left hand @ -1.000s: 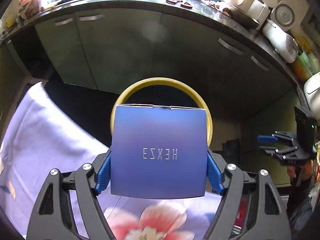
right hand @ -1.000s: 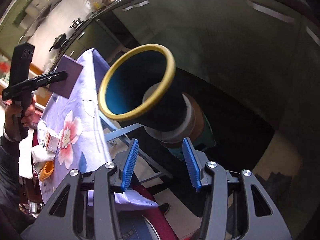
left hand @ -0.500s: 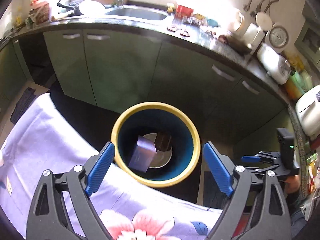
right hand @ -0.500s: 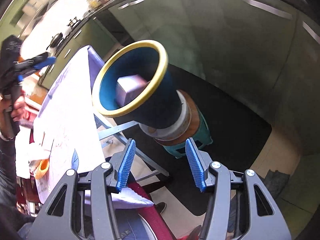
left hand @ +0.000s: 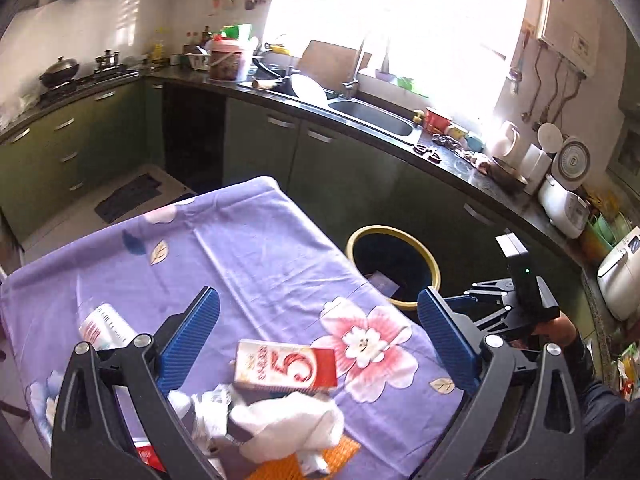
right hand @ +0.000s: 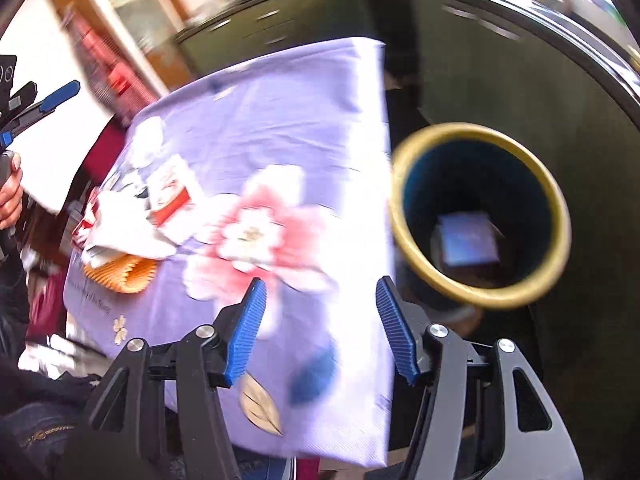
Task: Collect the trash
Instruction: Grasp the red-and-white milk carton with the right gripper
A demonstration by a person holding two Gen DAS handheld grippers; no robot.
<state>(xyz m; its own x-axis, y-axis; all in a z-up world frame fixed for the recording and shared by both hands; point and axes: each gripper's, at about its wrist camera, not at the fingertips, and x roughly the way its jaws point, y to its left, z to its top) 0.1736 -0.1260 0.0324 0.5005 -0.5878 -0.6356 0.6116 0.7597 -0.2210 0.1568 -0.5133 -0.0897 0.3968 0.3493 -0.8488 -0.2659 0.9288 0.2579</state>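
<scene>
Left wrist view: left gripper (left hand: 318,332), jaws just opening wide, empty above the red-and-white carton (left hand: 285,367) at lower centre; right gripper (right hand: 320,328) parting too, empty; blue box (right hand: 468,243) lies inside the yellow-rimmed bin (right hand: 478,298), right of frame.

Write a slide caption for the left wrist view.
Open left gripper above red-and-white carton and crumpled tissue on floral tablecloth; yellow-rimmed bin beyond.
</scene>
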